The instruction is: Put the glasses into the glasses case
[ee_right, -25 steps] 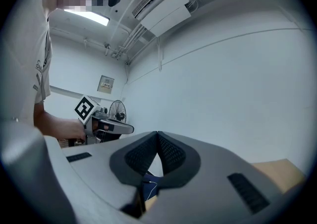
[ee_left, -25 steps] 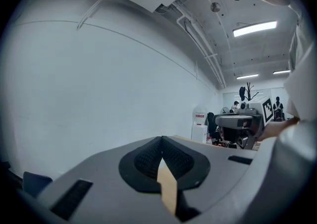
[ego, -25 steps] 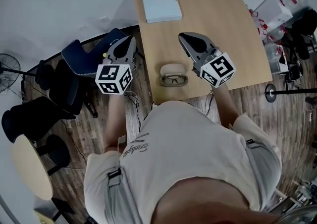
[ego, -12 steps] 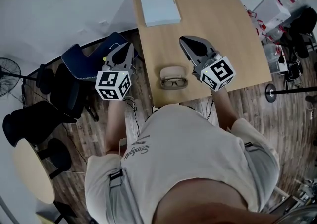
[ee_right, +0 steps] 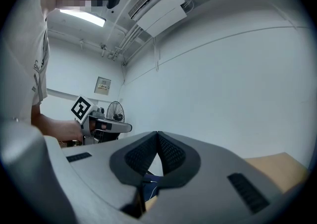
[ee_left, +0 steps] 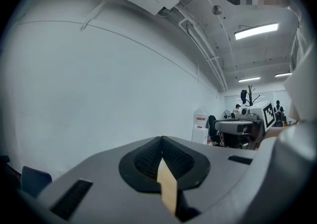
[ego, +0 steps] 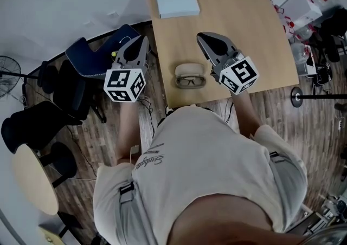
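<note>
So, dark-framed glasses [ego: 191,81] sit touching near side of beige oval glasses case [ego: 190,69] on light wooden worktop [ego: 244,32]. Can't tell if they're beside it or already in open half. Left tongs [ego: 142,40] and right tongs [ego: 202,37] both clenched, empty, hanging either side. Guess either way tongs need to come down to case.

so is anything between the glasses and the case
Nothing visible: the glasses lie right beside the case on the table, with no other object between them.
</note>
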Motion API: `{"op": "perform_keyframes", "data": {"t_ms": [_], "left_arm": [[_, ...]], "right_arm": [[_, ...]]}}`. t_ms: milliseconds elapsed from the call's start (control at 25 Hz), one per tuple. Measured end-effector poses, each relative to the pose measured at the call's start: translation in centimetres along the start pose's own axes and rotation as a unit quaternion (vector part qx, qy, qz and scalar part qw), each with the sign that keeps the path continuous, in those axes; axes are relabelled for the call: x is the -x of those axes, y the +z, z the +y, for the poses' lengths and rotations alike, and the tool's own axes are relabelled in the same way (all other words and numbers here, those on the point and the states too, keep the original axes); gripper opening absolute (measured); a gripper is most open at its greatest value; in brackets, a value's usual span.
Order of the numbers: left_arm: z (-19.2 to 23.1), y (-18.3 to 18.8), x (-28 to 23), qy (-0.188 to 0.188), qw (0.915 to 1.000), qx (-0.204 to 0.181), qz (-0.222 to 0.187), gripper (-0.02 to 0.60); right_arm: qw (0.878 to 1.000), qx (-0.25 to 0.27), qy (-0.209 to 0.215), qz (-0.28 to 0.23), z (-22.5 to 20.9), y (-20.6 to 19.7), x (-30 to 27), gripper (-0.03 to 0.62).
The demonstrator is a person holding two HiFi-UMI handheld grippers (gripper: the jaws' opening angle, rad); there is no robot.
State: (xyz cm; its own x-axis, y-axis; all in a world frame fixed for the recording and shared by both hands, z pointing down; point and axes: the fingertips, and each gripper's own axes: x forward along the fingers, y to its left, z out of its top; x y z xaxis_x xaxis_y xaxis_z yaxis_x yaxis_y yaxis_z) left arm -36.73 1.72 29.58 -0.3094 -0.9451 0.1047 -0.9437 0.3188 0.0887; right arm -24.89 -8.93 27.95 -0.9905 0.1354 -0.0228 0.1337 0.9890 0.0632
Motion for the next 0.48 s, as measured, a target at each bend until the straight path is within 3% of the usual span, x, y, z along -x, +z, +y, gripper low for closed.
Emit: {"op": "perform_keyframes", "data": {"t_ms": [480], "left_arm": [[0.34, -0.16, -0.23, 0.003, 0.9999, -0.009, 0.007, 0.015]], "right_arm": [[1.000, -0.005, 0.009, -0.001, 0.07, -0.11, -0.36, -0.005]]}}
